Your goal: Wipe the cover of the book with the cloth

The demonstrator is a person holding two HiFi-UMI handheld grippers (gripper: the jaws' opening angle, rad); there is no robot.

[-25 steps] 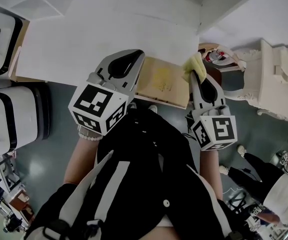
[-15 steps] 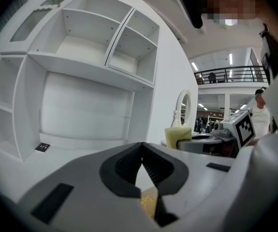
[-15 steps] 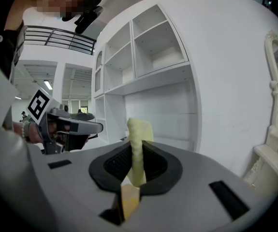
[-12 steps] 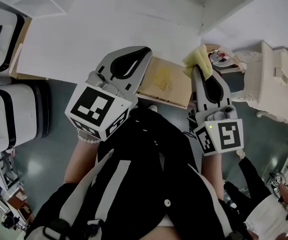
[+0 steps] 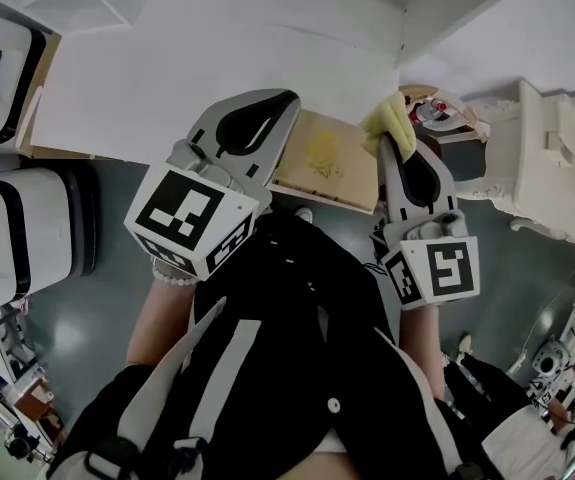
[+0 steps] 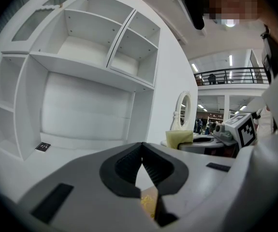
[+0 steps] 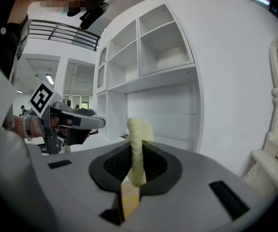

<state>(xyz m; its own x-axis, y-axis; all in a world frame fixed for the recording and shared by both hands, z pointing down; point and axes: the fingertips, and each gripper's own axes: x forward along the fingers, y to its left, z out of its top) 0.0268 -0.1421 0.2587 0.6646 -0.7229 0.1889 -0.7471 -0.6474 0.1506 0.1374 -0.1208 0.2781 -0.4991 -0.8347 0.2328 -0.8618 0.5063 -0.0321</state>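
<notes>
Wiping looks unstarted: right gripper [image 5: 395, 140] clamps cloth [image 5: 391, 122], left gripper [image 5: 285, 104] clenched empty; we next lower cloth onto book [image 5: 325, 160]

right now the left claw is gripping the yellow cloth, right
Not quite: the right claw is gripping the yellow cloth, as the right gripper view shows. The left claw is shut with no cloth in it.
</notes>
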